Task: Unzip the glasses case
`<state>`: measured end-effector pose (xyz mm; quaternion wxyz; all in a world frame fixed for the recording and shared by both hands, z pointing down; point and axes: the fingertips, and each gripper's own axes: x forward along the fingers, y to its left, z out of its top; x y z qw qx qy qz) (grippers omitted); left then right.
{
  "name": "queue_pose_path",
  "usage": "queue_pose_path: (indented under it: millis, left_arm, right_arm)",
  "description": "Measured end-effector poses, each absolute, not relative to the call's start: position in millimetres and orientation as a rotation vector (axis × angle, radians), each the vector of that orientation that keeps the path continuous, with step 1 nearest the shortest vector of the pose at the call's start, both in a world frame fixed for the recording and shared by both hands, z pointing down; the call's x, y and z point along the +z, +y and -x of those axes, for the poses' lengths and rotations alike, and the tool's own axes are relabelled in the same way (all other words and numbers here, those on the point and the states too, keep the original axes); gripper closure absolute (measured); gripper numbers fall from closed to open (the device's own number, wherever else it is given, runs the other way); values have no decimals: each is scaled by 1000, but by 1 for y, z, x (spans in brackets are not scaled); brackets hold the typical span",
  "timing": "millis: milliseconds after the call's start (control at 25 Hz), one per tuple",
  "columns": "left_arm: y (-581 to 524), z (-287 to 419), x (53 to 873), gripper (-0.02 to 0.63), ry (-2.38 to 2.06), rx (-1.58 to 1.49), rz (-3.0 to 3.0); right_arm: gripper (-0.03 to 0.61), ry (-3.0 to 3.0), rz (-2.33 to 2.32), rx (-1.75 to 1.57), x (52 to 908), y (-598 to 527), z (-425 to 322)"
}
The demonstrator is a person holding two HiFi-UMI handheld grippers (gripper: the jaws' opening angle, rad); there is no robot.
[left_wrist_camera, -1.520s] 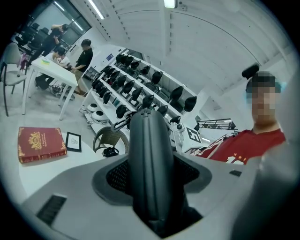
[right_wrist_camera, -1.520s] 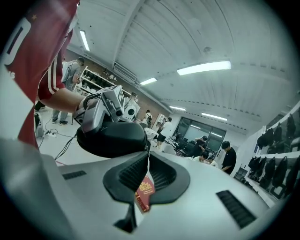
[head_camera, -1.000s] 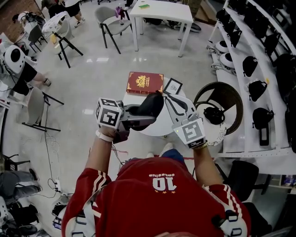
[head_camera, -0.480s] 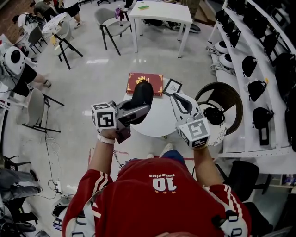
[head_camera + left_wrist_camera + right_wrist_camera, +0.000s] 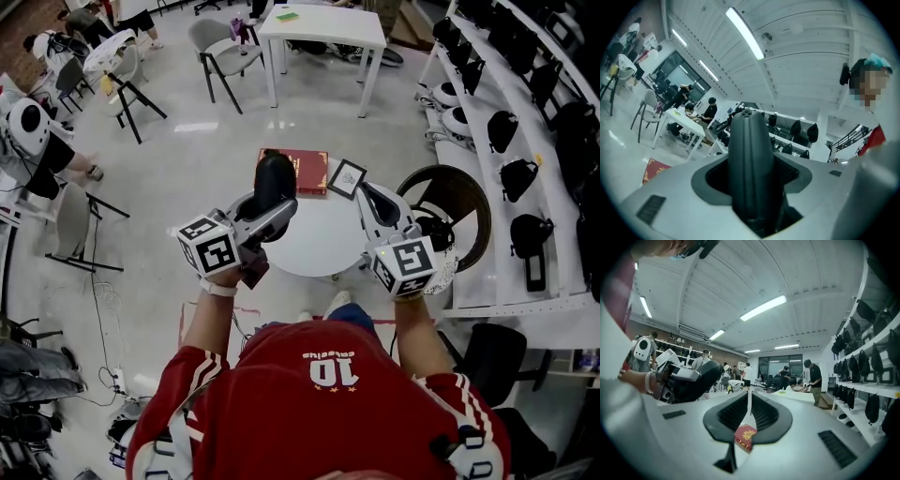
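Swung away from the right gripper (image 5: 370, 195), the black oval hard-shell glasses case (image 5: 275, 178) now points outward, clamped in the left gripper (image 5: 265, 210) over the round white table (image 5: 323, 246); the right gripper's jaws are closed, empty, well apart from it.

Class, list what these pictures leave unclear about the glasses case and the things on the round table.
1. Glasses case zip: too small in the head view. The left gripper view shows only one dark edge between the jaws, so open or closed is unclear.
2. Red book: partly hidden behind the case in the head view, and its cover print is too small.
3. Small framed card: content too small.
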<state>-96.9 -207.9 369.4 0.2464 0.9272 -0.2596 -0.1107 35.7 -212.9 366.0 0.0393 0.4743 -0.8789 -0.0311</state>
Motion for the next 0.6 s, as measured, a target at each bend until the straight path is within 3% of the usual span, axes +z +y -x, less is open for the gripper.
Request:
queue_pose_path:
  millis: [600]
  left_arm:
    - [-224, 96, 376, 350, -817, -254, -2547]
  right_arm:
    - [562, -2676, -1570, -41, 368, -212, -52]
